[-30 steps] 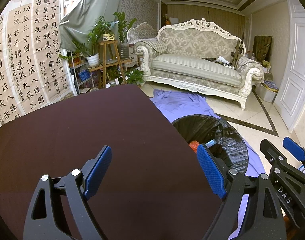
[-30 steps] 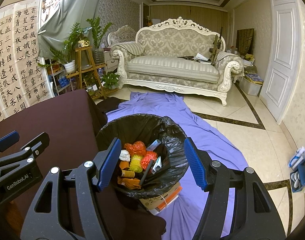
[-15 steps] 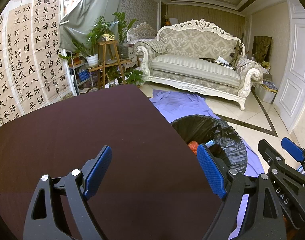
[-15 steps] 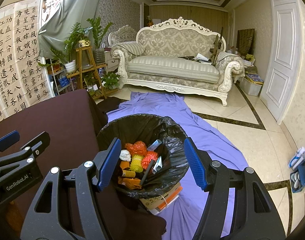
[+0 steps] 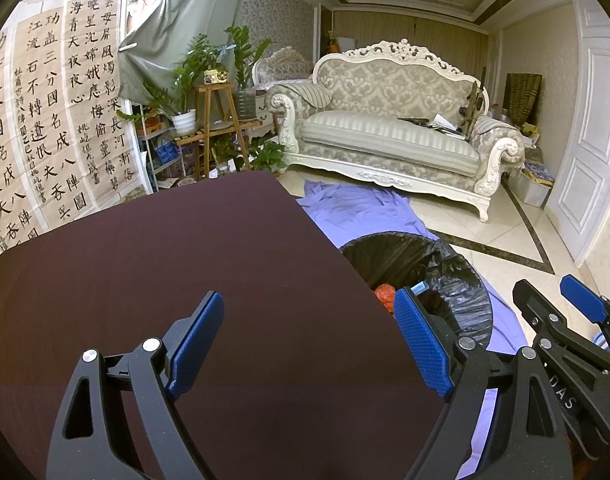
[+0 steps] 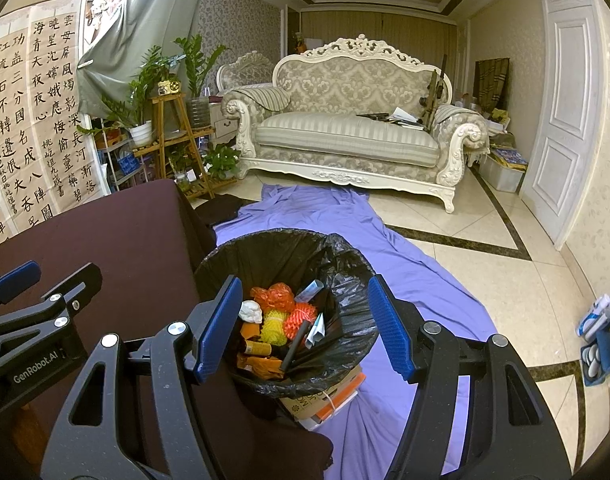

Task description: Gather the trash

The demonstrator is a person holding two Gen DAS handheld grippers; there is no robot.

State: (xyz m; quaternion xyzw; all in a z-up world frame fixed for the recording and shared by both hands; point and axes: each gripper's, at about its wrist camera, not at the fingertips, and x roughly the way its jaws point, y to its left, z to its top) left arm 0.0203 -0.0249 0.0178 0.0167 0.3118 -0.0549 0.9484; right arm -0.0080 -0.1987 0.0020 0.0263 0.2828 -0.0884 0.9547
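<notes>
Trash [image 6: 279,326] fills black-lined bin [image 6: 345,264], frame centre – beside bench [image 5: 185,280]. Left hand-held gripper [image 5: 309,336] gapes wide, empty; right hand-held gripper [image 6: 305,316] part-open, empty, above bin.

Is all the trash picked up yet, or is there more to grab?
Looks nearly finished. The trash bin already holds orange and yellow netting, wrappers and scraps. The left gripper and right gripper are both open and empty. No trash shows on the dark tabletop, so little seems left.
</notes>
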